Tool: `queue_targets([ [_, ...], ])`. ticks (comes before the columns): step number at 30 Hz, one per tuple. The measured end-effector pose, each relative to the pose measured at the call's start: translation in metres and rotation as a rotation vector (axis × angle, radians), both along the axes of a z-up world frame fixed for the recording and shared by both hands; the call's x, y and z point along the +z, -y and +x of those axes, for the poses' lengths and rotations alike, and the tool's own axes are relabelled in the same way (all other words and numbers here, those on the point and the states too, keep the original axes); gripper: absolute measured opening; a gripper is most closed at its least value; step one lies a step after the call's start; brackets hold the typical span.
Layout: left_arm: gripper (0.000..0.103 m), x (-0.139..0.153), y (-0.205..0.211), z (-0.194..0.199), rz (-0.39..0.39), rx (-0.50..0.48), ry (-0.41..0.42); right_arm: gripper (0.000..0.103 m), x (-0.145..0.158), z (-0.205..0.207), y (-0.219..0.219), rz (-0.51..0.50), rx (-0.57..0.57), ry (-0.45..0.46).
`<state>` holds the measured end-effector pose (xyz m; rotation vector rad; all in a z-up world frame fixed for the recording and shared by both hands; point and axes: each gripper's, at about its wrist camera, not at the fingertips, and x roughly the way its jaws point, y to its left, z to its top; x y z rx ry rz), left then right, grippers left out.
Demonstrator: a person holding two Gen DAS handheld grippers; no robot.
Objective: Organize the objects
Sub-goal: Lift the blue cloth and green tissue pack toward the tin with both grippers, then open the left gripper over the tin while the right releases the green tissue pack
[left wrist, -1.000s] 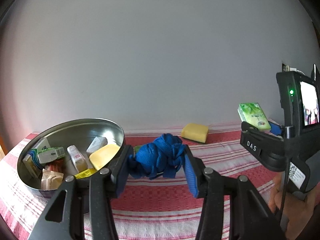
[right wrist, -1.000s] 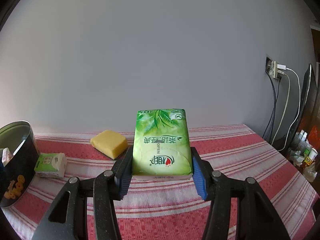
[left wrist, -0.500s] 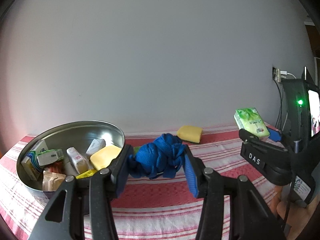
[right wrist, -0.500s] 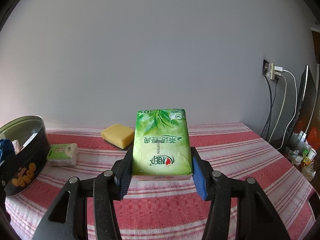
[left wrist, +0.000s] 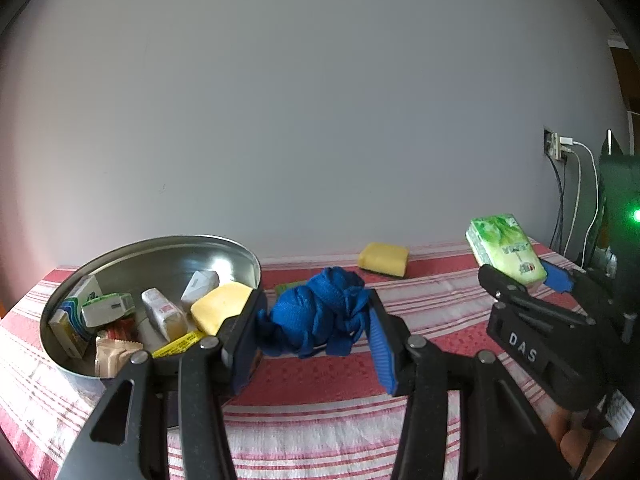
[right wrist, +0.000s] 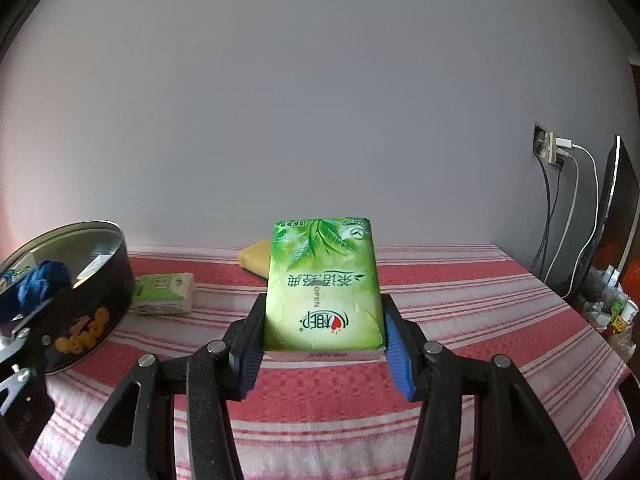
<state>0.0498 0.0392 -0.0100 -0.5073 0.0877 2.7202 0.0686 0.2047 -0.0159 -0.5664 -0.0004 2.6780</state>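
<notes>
left gripper (left wrist: 316, 320) clamps one blue cloth (left wrist: 316, 316); right gripper (right wrist: 324, 340) clamps one green tissue pack (right wrist: 323, 288); two yellow sponges (left wrist: 383, 259) (left wrist: 220, 306).

Both grippers' jaws clamped, loaded.

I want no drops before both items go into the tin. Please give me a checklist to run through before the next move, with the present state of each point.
1. Left gripper shut on the blue cloth: ok, pads press both sides.
2. Right gripper shut on the tissue pack: ok, held flat between the pads.
3. Room in the tin: ok, packets cover the bottom, but space is left above them.
4. Cloth over the tin: not ok, it hangs beside the rim.
5. Loose items on the table, the sponge and the small pack: ok, both lie apart from the grippers.
</notes>
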Motion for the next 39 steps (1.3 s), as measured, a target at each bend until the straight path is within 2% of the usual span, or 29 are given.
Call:
queue_targets([
  [13,0.048,0.000,0.008,-0.006,0.004,0.041,0.037,0.055,0.000,0.008,0.025,-0.009,0.076,-0.001],
  [25,0.048,0.013,0.026,-0.007,0.023,0.081,0.000,0.055,0.004,0.009,0.043,-0.016,0.100,-0.005],
  [30,0.048,0.021,0.044,-0.011,0.037,0.119,-0.030,0.055,0.008,-0.001,0.050,-0.044,0.099,0.005],
  [39,0.048,0.030,0.086,-0.032,0.100,0.218,-0.008,0.055,0.015,-0.021,0.090,-0.026,0.174,0.016],
])
